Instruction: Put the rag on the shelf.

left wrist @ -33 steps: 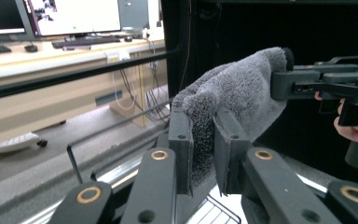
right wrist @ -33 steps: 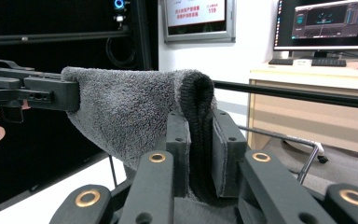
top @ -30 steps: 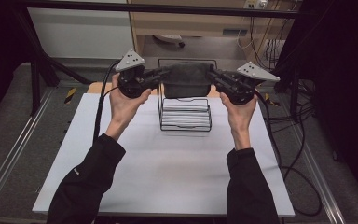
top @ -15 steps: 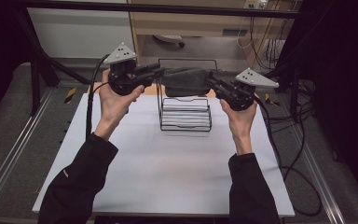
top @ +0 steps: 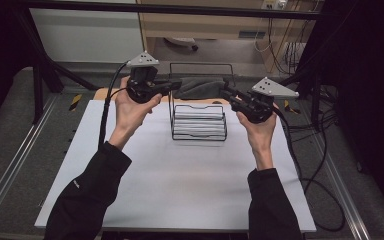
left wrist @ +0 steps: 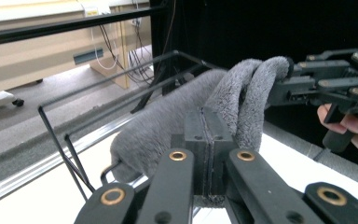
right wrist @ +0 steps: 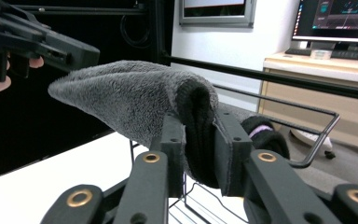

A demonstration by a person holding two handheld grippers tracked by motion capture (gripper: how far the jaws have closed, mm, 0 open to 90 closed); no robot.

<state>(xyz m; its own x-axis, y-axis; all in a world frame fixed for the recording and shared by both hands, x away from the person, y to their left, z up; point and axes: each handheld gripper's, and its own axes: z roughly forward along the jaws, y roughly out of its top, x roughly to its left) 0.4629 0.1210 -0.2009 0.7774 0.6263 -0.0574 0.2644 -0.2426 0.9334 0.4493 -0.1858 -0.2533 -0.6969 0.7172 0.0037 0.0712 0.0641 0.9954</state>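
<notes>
The white desk [top: 180,185] carries one thing near its far edge: a black wire rack [top: 198,122] with a tall frame rising at its back and white ribbed pieces lying in its lower basket.

Above that rack a grey fleecy towel [top: 200,89] is stretched between the two hands, its long axis running side to side across the desk and about level with the frame's top bar. It hangs in the air just over and in front of that bar; whether it touches the wire, I cannot tell.

The left hand-held gripper [top: 174,86] has just been closing, and in the left gripper view its jaws stand pressed together on a thin fold at the towel's [left wrist: 168,121] left end. The right hand-held gripper [top: 226,93] has just been opening a little, yet the right gripper view shows its pads [right wrist: 172,140] clamped on a thick rolled edge of the towel [right wrist: 130,98] at the other end.

Each hand is thus equally near, one at either end, and the rack lies directly below and slightly beyond the cloth. The coming move, as I judge it, is to carry the towel back and down so that it drapes over the top bar, both ends kept level.
</notes>
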